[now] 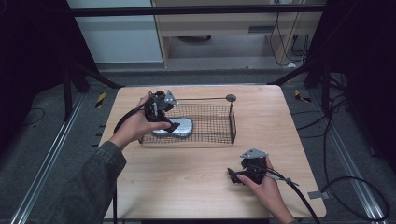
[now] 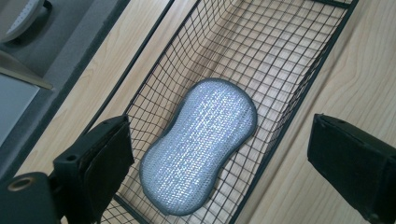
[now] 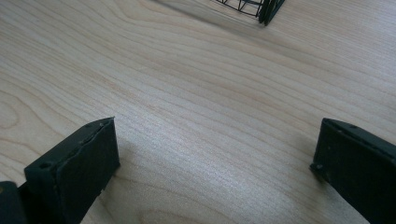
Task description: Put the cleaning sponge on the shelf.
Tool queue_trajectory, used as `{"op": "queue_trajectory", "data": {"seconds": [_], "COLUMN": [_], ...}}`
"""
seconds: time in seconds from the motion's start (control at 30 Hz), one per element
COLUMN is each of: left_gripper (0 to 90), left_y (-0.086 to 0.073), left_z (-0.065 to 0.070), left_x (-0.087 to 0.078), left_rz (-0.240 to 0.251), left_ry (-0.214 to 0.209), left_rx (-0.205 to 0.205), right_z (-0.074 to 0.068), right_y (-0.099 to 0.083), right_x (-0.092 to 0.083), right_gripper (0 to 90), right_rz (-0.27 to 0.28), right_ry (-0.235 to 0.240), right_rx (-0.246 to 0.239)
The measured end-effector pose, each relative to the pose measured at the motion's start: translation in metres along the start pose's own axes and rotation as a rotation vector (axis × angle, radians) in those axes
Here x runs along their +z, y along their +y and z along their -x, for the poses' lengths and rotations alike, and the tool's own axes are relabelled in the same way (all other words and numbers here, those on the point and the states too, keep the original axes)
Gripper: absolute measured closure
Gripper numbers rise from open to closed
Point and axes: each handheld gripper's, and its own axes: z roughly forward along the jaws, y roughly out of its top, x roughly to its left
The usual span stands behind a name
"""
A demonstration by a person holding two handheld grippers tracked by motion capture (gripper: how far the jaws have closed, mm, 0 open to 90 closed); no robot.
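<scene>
Already the sponge [image 2: 198, 145] lies in the basket [image 2: 299, 88], released.
Directly below my left gripper [image 2: 219, 154], jaws wide apart, it rests flat on the mesh; my right gripper [image 3: 217, 163], likewise spread, idles over bare table [image 3: 196, 93]. Little seems left.

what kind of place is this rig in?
Likely a lab recording station: a wooden table framed by dark curtains, cables trailing over grey carpet, and a wire basket as prop.

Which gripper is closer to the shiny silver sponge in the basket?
The left. The left gripper hovers right over the sponge in the wire basket, jaws open. The right gripper is apart from it, low over bare table nearer the person.
</scene>
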Motion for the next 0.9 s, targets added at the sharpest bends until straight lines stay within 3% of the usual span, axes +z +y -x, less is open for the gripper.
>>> {"op": "queue_trajectory", "data": {"seconds": [0.23, 0.47, 0.6, 0.7, 0.9], "left_gripper": [5.8, 5.8, 5.9, 6.3, 6.4], "left_y": [0.0, -0.004, -0.006, -0.011, -0.021], "left_z": [0.011, 0.021, 0.025, 0.03, 0.038], "left_x": [-0.002, -0.004, -0.007, -0.01, -0.017], "left_rz": [0.013, 0.031, 0.04, 0.055, 0.078], "left_ry": [0.007, 0.019, 0.036, 0.044, 0.051], "left_rx": [-0.017, -0.084, -0.1, -0.143, -0.169], "right_z": [0.0, 0.0, 0.0, 0.0, 0.0], "right_y": [0.0, 0.0, 0.0, 0.0, 0.0], "right_x": [0.0, 0.0, 0.0, 0.0, 0.0], "right_gripper": [0.4, 0.4, 0.4, 0.4, 0.4], "right_rz": [-0.001, 0.001, 0.0, 0.0, 0.0], "right_ry": [0.002, 0.003, 0.002, 0.002, 0.002], "right_rx": [0.004, 0.002, 0.002, 0.004, 0.002]}}
